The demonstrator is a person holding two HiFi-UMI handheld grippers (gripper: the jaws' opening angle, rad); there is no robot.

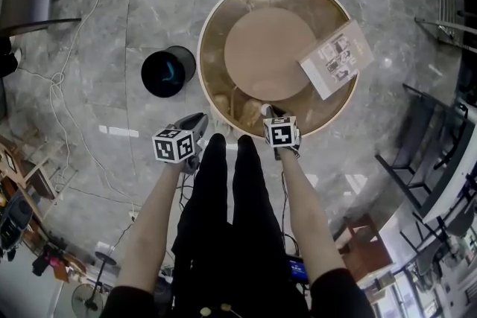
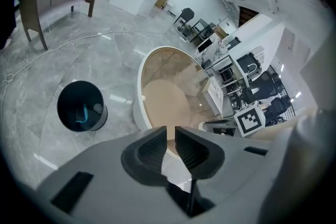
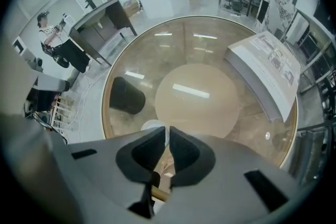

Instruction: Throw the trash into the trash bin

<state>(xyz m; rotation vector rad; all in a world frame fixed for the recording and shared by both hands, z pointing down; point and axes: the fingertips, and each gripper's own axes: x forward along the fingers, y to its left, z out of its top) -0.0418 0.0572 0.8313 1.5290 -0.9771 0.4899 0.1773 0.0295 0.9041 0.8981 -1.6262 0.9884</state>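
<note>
A black trash bin (image 1: 168, 71) stands on the grey floor left of the round glass table (image 1: 203, 48); something blue lies inside it. My right gripper (image 1: 267, 111) points steeply down at the table's near edge. In the right gripper view its jaws (image 3: 167, 134) are nearly together, with a sliver of a white piece of trash (image 3: 152, 126) pinched between the pads. My left gripper (image 1: 200, 118) hangs off the table's near-left edge. In the left gripper view it (image 2: 171, 136) shows a narrow gap with nothing in it, and the bin (image 2: 81, 106) sits ahead to the left.
A printed booklet (image 1: 337, 58) lies on the table's right edge. The person's dark legs fill the space between my arms. A white cable (image 1: 56, 97) trails over the floor at left. Dark chairs (image 1: 432, 138) stand to the right.
</note>
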